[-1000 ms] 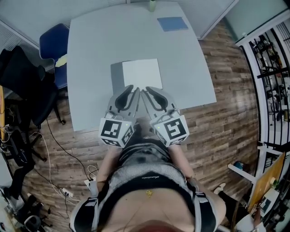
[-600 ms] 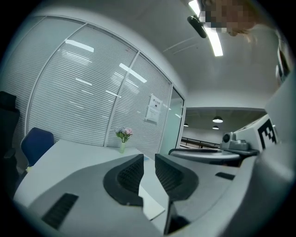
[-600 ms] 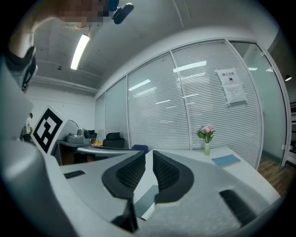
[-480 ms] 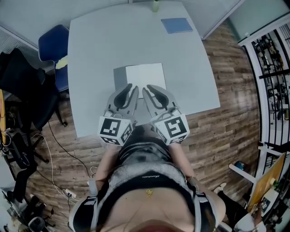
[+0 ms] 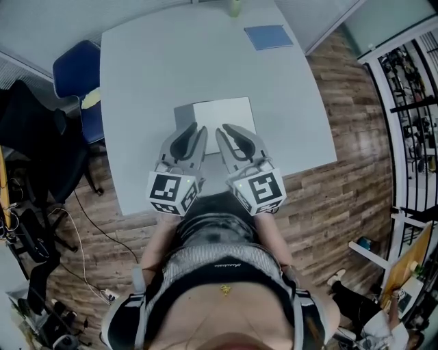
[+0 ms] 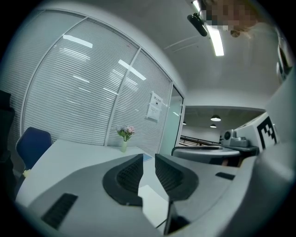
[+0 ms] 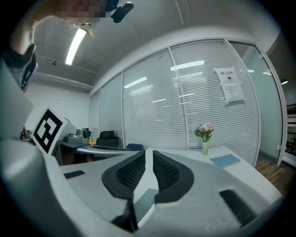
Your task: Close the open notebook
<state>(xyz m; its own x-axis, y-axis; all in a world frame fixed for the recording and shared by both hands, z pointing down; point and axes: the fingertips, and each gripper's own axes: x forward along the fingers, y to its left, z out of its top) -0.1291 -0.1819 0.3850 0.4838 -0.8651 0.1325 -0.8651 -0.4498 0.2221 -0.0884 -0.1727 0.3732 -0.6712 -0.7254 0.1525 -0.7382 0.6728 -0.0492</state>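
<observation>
We hold both grippers low over the near part of the table (image 5: 147, 75), side by side and close together. The left gripper (image 5: 196, 128) has its jaws a narrow gap apart, and nothing sits between the pads. The right gripper (image 5: 225, 128) is the same: a narrow slit and nothing gripped. From the head view both sets of tips overlap the near edge of the notebook (image 5: 222, 113). We cannot tell whether they touch it.

We count two grippers, one notebook, one blue book (image 5: 267, 36), one vase (image 5: 235, 7) with flowers and one blue chair (image 5: 74, 67).

The notebook lies open and flat, about midway between the table's left and right edges and closer to the near edge than the far one. Its white page is on the right and a grey leaf on the left. The blue book lies near the far right corner, and the vase stands at the far edge, both well apart from the notebook. Bare table surrounds the notebook on its left, right and far sides. The chair stands off the table's left edge.
</observation>
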